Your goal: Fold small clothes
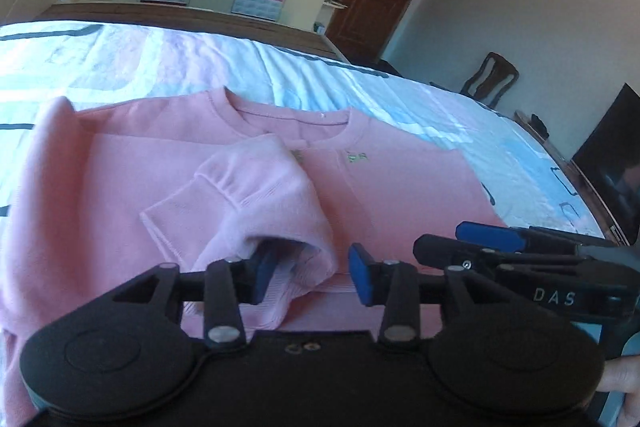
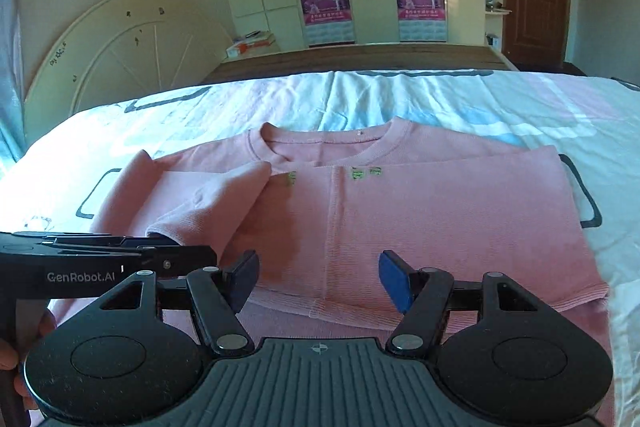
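On the bed (image 2: 520, 99), both grippers' jaws stand spread and empty, so the folded sleeve (image 1: 256, 187) may slide off the pink sweater (image 2: 400, 219).

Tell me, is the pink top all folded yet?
Not yet. One sleeve of the pink sweatshirt already lies folded across its chest. The left gripper has open jaws over that sleeve; the right gripper is open too. The body still lies unfolded on the bed.

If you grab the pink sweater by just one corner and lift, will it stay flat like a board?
Probably not. The pink sweater already bends softly where its sleeve is folded over, so it would likely droop. It looks thin and light. The knit looks grippy, so the blue pads shouldn't slip much.
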The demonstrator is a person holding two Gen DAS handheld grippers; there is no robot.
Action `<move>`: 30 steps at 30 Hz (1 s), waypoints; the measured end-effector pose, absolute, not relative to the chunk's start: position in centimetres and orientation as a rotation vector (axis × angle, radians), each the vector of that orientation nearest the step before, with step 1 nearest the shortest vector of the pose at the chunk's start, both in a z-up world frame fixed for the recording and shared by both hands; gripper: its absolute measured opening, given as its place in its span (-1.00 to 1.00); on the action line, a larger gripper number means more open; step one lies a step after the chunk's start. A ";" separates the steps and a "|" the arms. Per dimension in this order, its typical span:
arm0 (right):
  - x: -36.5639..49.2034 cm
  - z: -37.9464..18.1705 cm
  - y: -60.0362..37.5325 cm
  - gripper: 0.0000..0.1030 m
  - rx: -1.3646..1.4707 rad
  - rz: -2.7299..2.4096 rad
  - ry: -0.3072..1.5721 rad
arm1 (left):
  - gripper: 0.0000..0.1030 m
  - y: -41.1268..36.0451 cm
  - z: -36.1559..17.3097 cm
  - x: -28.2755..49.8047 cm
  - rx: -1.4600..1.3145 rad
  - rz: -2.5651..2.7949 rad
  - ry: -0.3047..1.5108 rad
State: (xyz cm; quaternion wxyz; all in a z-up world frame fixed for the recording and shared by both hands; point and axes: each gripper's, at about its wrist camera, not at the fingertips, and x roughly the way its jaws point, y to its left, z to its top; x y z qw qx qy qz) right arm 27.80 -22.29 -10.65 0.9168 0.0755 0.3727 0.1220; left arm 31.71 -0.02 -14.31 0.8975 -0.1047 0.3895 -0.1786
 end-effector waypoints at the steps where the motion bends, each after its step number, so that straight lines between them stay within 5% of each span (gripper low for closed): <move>1: 28.0 -10.6 -21.6 0.28 0.150 0.271 0.763 | 0.08 0.4 -13.8 30.8 -0.201 -0.338 0.792; 3: 28.3 -10.8 -20.0 0.28 0.123 0.311 0.764 | 0.30 2.0 -13.1 29.5 -0.160 -0.258 0.761; 8: 28.8 -11.1 -15.6 0.28 0.024 0.410 0.758 | 0.32 6.3 -13.3 27.3 -0.114 -0.120 0.770; 12: 29.1 -12.0 -12.8 0.51 -0.109 0.417 0.766 | 0.32 8.1 -14.5 26.5 -0.088 -0.052 0.804; 25: 29.1 -15.5 -9.0 0.51 -0.484 0.417 0.690 | 0.29 8.8 -16.4 27.4 -0.059 -0.033 0.817; 27: 29.5 -15.9 -8.6 0.19 -0.487 0.456 0.682 | 0.31 8.8 -16.4 27.6 -0.060 -0.032 0.817; 28: 29.7 -16.0 -8.4 -0.19 -0.476 0.481 0.688 | 0.31 8.7 -16.4 27.6 -0.059 -0.032 0.818; 30: 30.1 -15.9 -8.4 -0.48 -0.446 0.499 0.690 | 0.32 8.7 -16.5 27.6 -0.055 -0.033 0.817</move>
